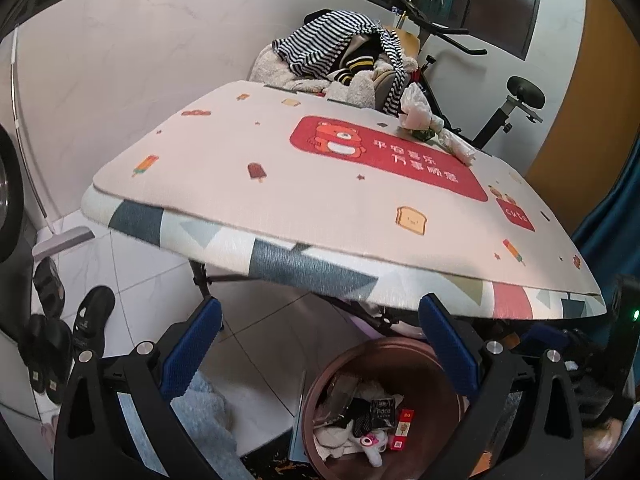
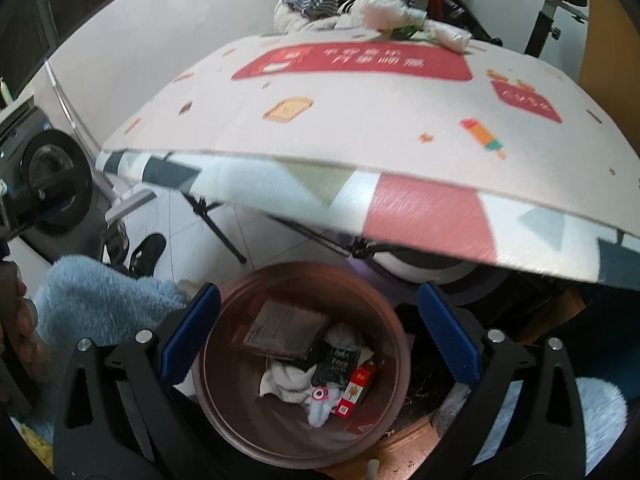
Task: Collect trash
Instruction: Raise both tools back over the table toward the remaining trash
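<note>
A brown round trash bin (image 1: 400, 350) (image 2: 224, 412) stands on the floor below the table's front edge. It holds wrappers, tissue, a black packet and a red box. A crumpled plastic bag with wrappers (image 1: 424, 116) (image 2: 408, 20) lies on the far side of the table mat (image 1: 280, 184) (image 2: 360, 120). My left gripper (image 1: 320, 344) is open and empty, held above the floor and bin. My right gripper (image 2: 320, 340) is open and empty, directly over the bin.
A pile of clothes (image 1: 340, 60) and an exercise bike (image 1: 516, 100) stand behind the table. Black sandals (image 1: 88, 320) lie on the tiled floor at left. A blue fluffy cloth (image 2: 100, 300) lies beside the bin.
</note>
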The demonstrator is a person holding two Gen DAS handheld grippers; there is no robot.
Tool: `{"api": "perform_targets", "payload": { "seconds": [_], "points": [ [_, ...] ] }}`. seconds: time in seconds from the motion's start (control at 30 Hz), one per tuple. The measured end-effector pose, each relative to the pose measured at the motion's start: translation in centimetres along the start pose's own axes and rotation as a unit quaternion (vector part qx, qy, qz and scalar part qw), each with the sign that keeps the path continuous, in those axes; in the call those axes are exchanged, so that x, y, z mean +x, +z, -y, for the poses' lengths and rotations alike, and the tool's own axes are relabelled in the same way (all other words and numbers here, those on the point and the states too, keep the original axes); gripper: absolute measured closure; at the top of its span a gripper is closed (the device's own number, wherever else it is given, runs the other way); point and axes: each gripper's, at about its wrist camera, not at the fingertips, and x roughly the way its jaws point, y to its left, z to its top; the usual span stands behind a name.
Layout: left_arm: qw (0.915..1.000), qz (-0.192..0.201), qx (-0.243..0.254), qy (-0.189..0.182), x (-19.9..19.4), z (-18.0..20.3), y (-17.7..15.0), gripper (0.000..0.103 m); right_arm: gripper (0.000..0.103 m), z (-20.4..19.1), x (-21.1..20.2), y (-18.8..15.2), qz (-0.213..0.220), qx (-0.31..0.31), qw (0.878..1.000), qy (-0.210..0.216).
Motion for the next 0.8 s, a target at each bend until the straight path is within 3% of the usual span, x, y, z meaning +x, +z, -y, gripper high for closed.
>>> {"api": "perform_targets", "payload": {
  "seconds": [0.43,0.8],
  "points": [
    [0.9982,0.046,0.035,-0.017,1.0,0.5,7.6,0.007,0.006,6.3,-2.7,8.1,0.043,0.030,0.999,-0.013],
    [0.9966,0.055,0.050,-0.035,5.8,0.5,15.2,0.007,0.006,10.9,-1.2,19.5,0.072,0.024,0.997,-0.028]
  ]
}}
